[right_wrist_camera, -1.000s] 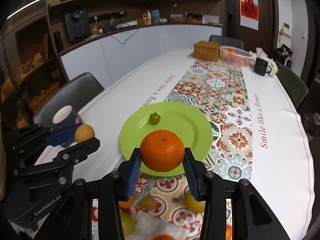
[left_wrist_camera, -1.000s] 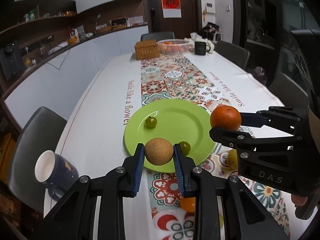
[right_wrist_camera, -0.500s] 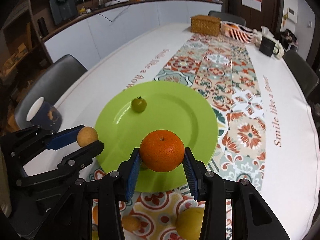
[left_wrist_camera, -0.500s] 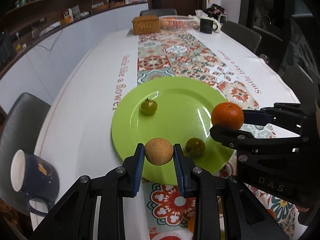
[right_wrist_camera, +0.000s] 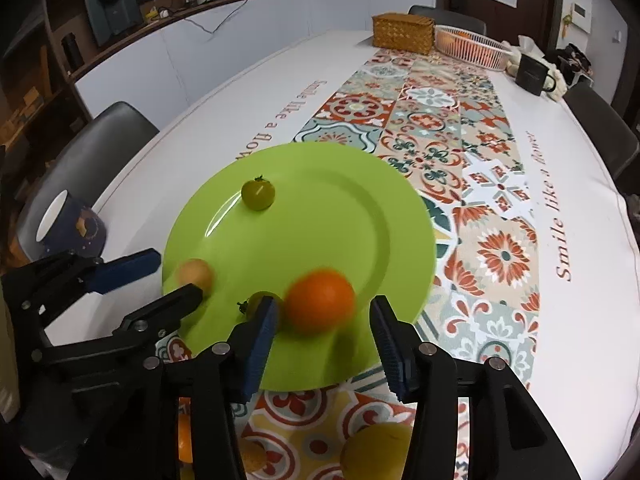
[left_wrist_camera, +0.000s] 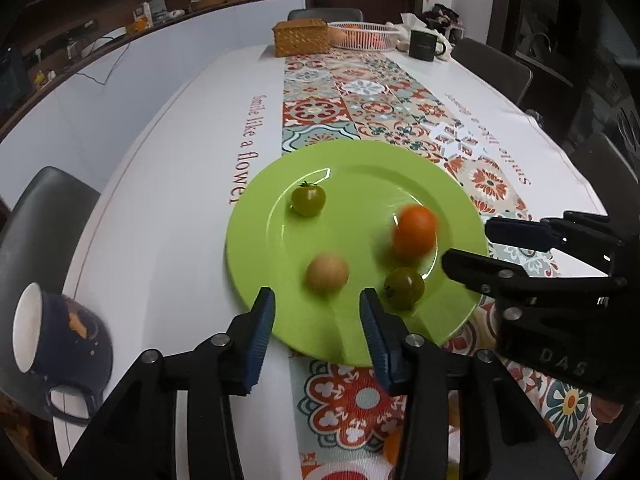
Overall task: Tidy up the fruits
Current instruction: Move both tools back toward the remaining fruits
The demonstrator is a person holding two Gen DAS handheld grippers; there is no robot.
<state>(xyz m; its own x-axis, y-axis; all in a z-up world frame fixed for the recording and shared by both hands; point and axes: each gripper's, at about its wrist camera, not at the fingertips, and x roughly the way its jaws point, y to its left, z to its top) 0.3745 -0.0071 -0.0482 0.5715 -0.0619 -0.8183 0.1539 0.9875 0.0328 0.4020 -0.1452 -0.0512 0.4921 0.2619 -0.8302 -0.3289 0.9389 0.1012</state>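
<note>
A green plate lies on the table runner. On it are two small green tomatoes, a tan round fruit and an orange, the last two blurred by motion. My left gripper is open just behind the tan fruit. My right gripper is open with the orange just ahead of its fingers. Both are empty.
A dark blue mug stands at the left table edge. More fruits lie on the runner under the grippers. A wicker box, white basket and black mug stand at the far end. Chairs surround the table.
Both grippers opened over the plate. The tan fruit left the left gripper and the orange left the right one; both now sit on the plate, still moving.
</note>
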